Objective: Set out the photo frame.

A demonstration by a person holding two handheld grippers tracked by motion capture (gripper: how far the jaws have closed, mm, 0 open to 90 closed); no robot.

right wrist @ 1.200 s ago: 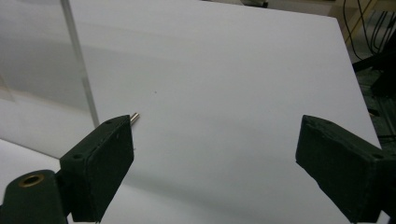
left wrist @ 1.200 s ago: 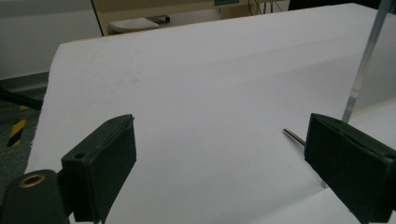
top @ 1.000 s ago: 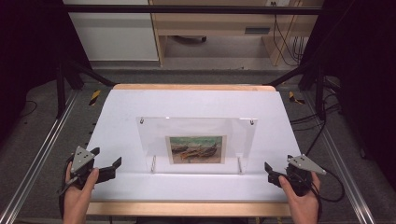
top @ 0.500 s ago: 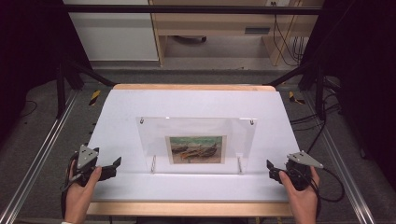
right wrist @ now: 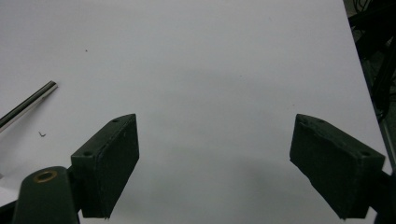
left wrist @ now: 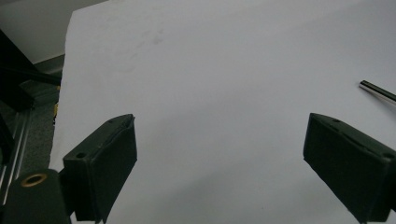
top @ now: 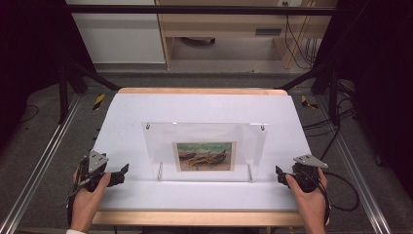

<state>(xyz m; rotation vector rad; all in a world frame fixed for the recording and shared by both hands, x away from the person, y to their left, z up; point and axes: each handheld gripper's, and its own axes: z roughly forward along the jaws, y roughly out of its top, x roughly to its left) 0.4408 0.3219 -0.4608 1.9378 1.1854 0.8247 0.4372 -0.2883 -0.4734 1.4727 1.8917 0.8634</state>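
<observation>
A clear acrylic frame [top: 204,146] stands mid-table on metal pins, holding a small picture of boats [top: 204,156]. My left gripper [top: 122,174] rests at the table's front left, held by a hand, well left of the frame. In the left gripper view its black jaws stand wide apart over bare white surface, nothing between them, gripper midpoint [left wrist: 224,154]. My right gripper [top: 280,174] sits at the front right, just right of the frame's right pin [top: 250,170]. In the right gripper view the right gripper [right wrist: 217,158] is open and empty too.
The white table top [top: 204,105] has a wooden rim front and back. A metal pin [left wrist: 377,91] shows at the right in the left gripper view; another pin [right wrist: 28,105] lies at the left in the right gripper view. Black rails and cables flank the table.
Both hands have drawn slightly back toward the front edge of the table. The frame and picture have not moved.
</observation>
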